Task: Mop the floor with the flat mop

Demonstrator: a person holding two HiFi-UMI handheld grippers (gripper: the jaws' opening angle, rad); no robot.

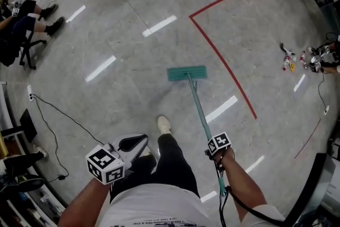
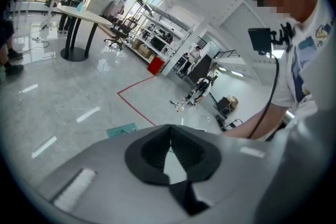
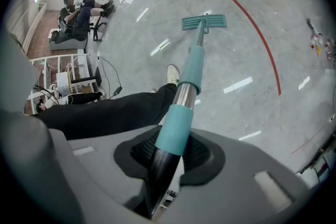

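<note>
head view, downtilted right tongs point(image 1: 213, 142) clamp mop point(image 1: 187, 73)

We see a floor point(image 1: 133, 72) of marbled grey stone or tile, polished to a glossy, mirror-like sheen. The mop handle point(image 3: 184, 107) has matt teal plastic sleeves over a bright, smooth metal tube and a glossy black end. The left hand-held gripper point(image 2: 170, 152) and right hand-held gripper point(image 3: 170, 157) wear matt grey plastic shells; the right one's black pads point(image 3: 202, 152) look ribbed and rubbery.
</note>
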